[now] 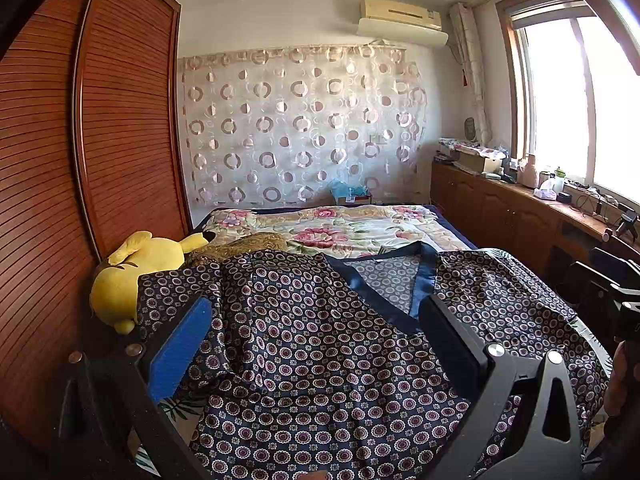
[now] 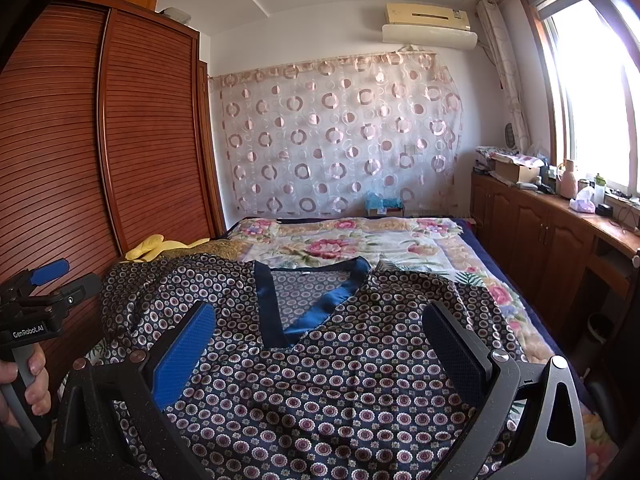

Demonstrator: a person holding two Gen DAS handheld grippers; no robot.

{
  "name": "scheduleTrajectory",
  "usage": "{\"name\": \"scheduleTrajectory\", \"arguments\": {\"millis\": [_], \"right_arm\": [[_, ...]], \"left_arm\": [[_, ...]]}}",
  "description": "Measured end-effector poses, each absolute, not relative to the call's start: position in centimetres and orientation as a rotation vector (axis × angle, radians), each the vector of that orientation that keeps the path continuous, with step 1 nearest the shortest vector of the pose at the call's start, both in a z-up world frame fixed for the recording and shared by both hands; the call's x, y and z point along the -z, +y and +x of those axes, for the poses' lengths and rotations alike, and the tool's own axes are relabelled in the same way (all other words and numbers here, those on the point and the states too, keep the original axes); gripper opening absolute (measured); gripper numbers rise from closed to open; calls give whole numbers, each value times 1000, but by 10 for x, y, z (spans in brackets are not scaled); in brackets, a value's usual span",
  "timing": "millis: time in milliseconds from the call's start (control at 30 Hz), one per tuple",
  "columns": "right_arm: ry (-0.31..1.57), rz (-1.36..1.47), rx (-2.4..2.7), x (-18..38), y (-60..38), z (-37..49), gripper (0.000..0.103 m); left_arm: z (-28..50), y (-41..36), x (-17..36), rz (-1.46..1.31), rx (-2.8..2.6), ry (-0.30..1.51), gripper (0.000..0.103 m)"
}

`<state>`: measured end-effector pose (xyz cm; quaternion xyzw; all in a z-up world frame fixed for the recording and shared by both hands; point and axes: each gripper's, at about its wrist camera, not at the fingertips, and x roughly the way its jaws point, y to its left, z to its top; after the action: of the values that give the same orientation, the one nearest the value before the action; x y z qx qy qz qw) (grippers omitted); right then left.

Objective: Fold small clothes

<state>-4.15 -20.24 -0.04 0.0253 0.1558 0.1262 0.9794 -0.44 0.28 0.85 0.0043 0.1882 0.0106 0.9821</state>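
A dark navy top (image 1: 320,352) printed with small round flowers and edged with a blue V-neck band lies spread on the bed, neck away from me. It also shows in the right wrist view (image 2: 320,380). My left gripper (image 1: 316,320) is open above its left half, touching nothing. My right gripper (image 2: 320,328) is open above its middle, just below the neckline (image 2: 316,312), and holds nothing. The left gripper also shows at the far left of the right wrist view (image 2: 48,284), held in a hand.
The bed carries a floral quilt (image 1: 340,228). A yellow plush toy (image 1: 136,264) lies at the bed's left edge against a slatted wooden wardrobe (image 1: 60,200). A wooden cabinet (image 2: 540,232) with clutter on top runs along the right under the window.
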Motion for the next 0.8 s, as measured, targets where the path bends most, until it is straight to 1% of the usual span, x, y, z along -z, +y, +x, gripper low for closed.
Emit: {"name": "scheduleTrajectory", "arguments": {"millis": [800], "right_arm": [[314,53,-254,0,-204,-43,103]], "left_arm": [[-5,3,-8,12,-23,378,103]]}}
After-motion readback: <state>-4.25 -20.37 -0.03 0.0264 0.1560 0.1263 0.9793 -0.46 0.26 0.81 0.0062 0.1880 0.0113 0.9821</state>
